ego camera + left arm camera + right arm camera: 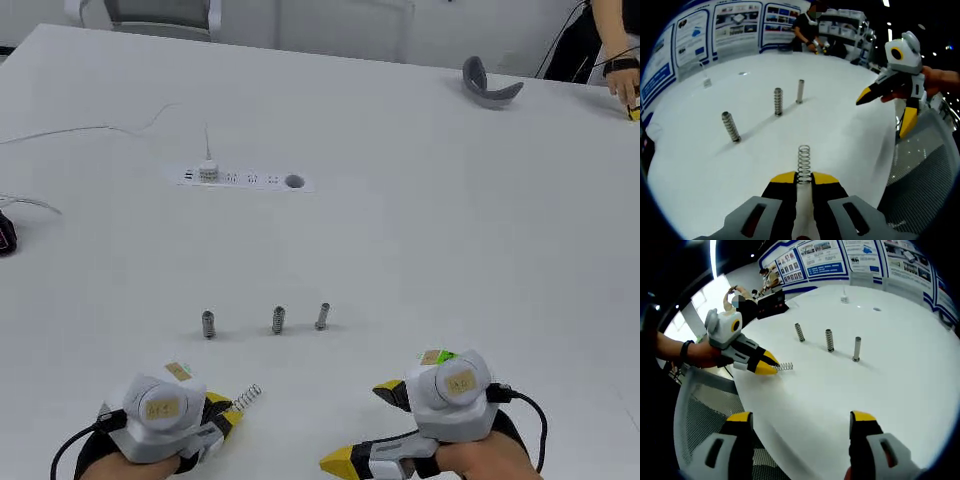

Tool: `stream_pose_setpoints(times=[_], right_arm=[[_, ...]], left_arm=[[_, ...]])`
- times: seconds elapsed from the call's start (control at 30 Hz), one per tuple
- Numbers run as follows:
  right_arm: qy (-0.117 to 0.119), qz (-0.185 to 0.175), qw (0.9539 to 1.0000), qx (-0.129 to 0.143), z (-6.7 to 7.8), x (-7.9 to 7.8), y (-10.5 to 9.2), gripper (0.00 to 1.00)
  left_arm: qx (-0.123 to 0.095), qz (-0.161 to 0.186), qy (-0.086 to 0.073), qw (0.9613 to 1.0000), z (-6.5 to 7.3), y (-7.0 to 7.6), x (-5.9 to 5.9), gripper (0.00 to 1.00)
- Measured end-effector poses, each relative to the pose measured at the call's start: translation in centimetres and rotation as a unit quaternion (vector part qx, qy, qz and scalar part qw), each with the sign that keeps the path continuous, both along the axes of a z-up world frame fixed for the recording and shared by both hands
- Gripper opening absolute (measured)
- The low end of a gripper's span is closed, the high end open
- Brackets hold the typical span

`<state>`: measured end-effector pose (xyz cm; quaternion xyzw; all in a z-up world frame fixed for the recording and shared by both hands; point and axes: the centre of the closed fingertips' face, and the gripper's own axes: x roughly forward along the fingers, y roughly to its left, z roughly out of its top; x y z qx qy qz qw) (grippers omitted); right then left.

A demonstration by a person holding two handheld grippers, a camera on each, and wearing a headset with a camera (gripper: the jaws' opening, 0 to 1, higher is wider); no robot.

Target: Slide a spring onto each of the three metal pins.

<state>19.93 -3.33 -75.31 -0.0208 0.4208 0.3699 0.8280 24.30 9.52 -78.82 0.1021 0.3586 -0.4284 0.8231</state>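
Three metal pins stand in a row on the white table. The left pin (208, 324) and the middle pin (278, 320) each wear a spring. The right pin (322, 316) is bare. My left gripper (237, 403) is at the near left, shut on a loose spring (247, 396) that sticks out past its yellow tips; the same spring (803, 161) points toward the pins (800, 91). My right gripper (362, 428) hovers at the near right, open and empty, its fingertips (740, 418) wide apart. The left gripper (771, 366) with its spring (785, 366) comes in from the left.
A white power strip (245, 179) with a plugged-in cable lies farther back on the table. A grey curved object (487, 88) rests at the far right. A person's hand (625, 82) shows at the far right edge. A mesh chair (700, 415) is below the table edge.
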Motion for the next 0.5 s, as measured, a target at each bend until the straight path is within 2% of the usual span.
stream_pose_setpoints(times=[0.3, 0.5], right_arm=[[0.003, 0.003, 0.9999, 0.016, 0.2, 0.3, 1.4, 0.79], [0.004, 0.008, 0.9997, 0.021, 0.2, 0.5, 2.3, 0.77]], left_arm=[[-0.002, 0.005, -0.007, 1.0000, 1.2, 2.2, -0.2, 0.11], [-0.012, 0.011, -0.019, 0.9997, 2.9, 3.1, 0.2, 0.11]])
